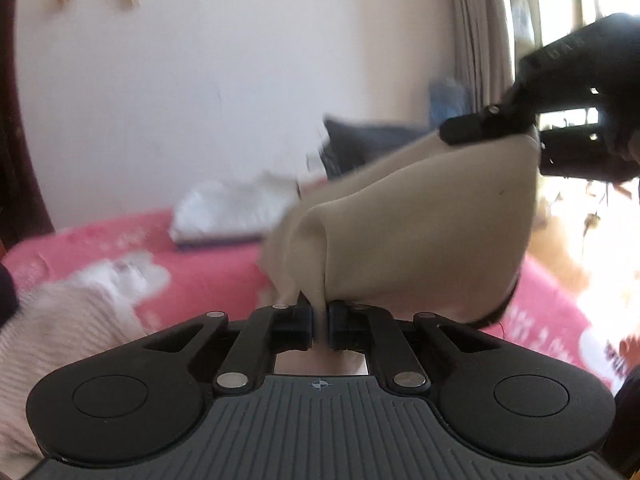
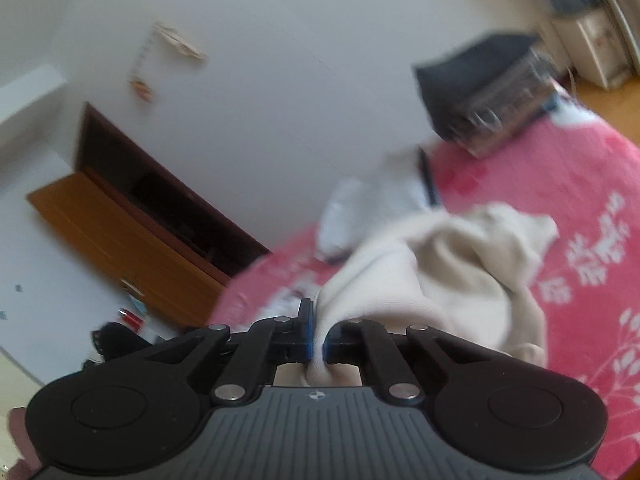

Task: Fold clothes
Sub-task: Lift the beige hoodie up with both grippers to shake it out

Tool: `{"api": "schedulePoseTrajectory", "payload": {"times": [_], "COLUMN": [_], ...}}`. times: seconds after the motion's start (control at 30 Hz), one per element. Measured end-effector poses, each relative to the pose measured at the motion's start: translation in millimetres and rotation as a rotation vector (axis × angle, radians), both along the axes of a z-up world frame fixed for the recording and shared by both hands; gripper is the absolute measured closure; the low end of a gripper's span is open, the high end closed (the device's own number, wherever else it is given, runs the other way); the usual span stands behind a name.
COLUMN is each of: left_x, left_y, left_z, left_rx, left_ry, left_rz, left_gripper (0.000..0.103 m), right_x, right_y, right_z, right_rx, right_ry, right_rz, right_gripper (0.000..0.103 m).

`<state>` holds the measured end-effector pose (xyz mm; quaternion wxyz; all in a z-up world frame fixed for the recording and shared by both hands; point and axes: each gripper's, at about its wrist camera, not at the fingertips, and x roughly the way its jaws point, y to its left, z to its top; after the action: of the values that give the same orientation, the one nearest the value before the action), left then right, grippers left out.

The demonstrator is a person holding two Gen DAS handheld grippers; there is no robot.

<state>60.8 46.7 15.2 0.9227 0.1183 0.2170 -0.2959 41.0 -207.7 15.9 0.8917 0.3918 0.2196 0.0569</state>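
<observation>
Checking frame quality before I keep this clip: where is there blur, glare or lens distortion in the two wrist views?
Left wrist view: window blown out to white, pink sweater and white pile smeared, left gripper sharp on the beige garment. Right wrist view: even light, no glare; dark cushion and bedspread streaked, horizon tilted, fisheye bends the cabinet.

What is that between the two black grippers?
A beige garment spans the gap. The left gripper pinches one part, the right gripper another; the left wrist view shows both, with the pink bedspread below.
</observation>
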Motion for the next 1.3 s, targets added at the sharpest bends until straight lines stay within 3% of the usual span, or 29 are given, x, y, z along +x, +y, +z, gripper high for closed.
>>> {"api": "schedulePoseTrajectory", "payload": {"times": [0.2,0.33,0.47,0.53,0.67,0.8,0.93,1.13,1.23,1.3], "left_x": [-43,-59,-73,-75,-72,-77,-81,-76,-62,-39], "left_y": [12,-4,-14,-17,-11,14,33,60,63,56], "left_z": [57,79,98,104,112,97,86,95,87,66], "left_rx": [-0.033,0.057,0.149,0.156,0.05,-0.145,-0.283,-0.365,-0.358,-0.335], "left_ry": [-0.126,-0.185,-0.236,-0.25,-0.19,-0.139,-0.063,-0.127,-0.115,-0.066], "left_rz": [0.02,0.024,0.019,0.004,-0.038,-0.03,-0.017,-0.05,-0.069,-0.064], "left_gripper": [0.098,0.098,0.098,0.098,0.099,0.099,0.1,0.1,0.1,0.1], "right_x": [-52,-76,-90,-103,-120,-133,-133,-122,-107,-86], "right_y": [25,30,36,39,33,30,28,37,31,24], "right_z": [69,96,113,122,141,158,155,171,170,150], "right_rx": [-0.035,-0.048,-0.14,-0.172,-0.215,-0.276,-0.181,-0.156,-0.12,-0.121], "right_ry": [-0.144,-0.146,-0.138,-0.152,-0.136,-0.179,-0.252,-0.367,-0.371,-0.325], "right_rz": [-0.017,-0.049,-0.055,-0.056,-0.037,0.036,0.092,0.224,0.282,0.294], "right_gripper": [0.098,0.098,0.098,0.098,0.098,0.098,0.098,0.098,0.098,0.098]}}
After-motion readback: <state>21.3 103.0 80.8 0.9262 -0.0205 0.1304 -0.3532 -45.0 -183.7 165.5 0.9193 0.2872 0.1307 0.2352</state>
